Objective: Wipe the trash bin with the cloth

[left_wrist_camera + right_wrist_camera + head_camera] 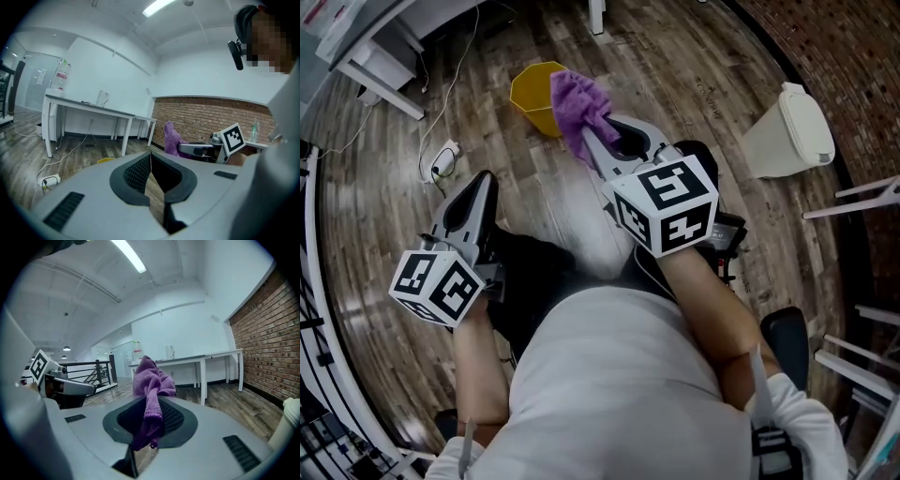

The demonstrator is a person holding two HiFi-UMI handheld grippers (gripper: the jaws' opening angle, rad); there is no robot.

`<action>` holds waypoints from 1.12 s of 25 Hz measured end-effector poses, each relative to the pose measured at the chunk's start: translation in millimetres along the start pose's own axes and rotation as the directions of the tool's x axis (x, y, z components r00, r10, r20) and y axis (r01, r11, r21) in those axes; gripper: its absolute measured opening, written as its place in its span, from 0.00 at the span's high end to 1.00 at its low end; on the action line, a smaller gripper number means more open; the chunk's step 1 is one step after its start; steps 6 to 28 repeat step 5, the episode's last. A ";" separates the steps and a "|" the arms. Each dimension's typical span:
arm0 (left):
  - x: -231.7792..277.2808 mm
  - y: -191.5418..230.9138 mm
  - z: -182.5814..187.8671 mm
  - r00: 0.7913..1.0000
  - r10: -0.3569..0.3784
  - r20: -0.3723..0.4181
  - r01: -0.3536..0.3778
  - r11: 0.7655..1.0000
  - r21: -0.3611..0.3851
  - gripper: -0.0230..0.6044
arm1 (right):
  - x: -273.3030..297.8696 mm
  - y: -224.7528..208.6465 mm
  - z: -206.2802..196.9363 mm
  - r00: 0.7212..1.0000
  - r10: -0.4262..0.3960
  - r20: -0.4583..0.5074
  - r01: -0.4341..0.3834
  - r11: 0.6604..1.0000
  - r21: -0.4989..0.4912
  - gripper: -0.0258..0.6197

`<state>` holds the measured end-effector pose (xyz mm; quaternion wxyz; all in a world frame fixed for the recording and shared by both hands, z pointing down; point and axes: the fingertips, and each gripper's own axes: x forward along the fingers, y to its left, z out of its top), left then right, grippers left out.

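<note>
My right gripper is shut on a purple cloth, which bunches up past its fingertips; in the right gripper view the cloth hangs pinched between the jaws. Just beyond the cloth, a yellow bin stands open on the wood floor. A white lidded trash bin stands off to the right, near the brick wall. My left gripper is lower left, shut with nothing in it; its own view shows the jaws meeting, with the cloth off to the right.
A power strip with white cables lies on the floor at left. White tables line the far wall. White frame legs stand at the right edge. The person's torso fills the bottom of the head view.
</note>
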<state>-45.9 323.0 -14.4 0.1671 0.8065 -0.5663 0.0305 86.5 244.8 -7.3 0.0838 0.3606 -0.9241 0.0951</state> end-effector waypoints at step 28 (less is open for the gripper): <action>1.2 -5.3 -4.1 1.000 -0.009 -0.012 0.009 1.000 -0.004 0.96 | 1.4 4.6 -3.6 1.000 0.009 -0.005 -0.009 1.000 -0.011 0.85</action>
